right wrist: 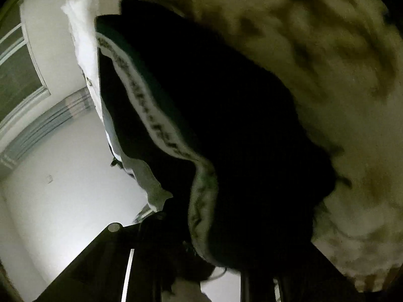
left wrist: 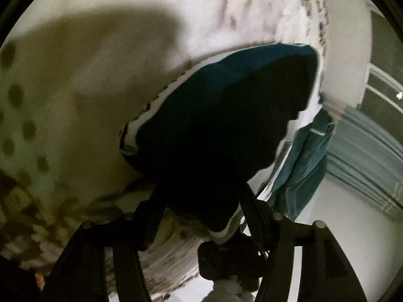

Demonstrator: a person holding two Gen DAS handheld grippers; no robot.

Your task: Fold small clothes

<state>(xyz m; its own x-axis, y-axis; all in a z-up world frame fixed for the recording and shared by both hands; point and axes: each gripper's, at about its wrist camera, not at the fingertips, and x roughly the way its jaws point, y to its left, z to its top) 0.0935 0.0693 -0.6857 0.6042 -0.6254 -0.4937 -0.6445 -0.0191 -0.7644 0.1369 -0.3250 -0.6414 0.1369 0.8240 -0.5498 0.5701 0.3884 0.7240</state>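
A small dark teal garment with a white patterned waistband hangs in front of both cameras. My left gripper is shut on its lower edge and holds it above the spotted white cloth surface. In the right wrist view the same garment fills the middle, its waistband running down to my right gripper, which is shut on it. The fingertips are hidden by fabric in both views.
A teal denim piece hangs at the right of the left wrist view beside a white wall. A window frame and a white wall lie at the left of the right wrist view.
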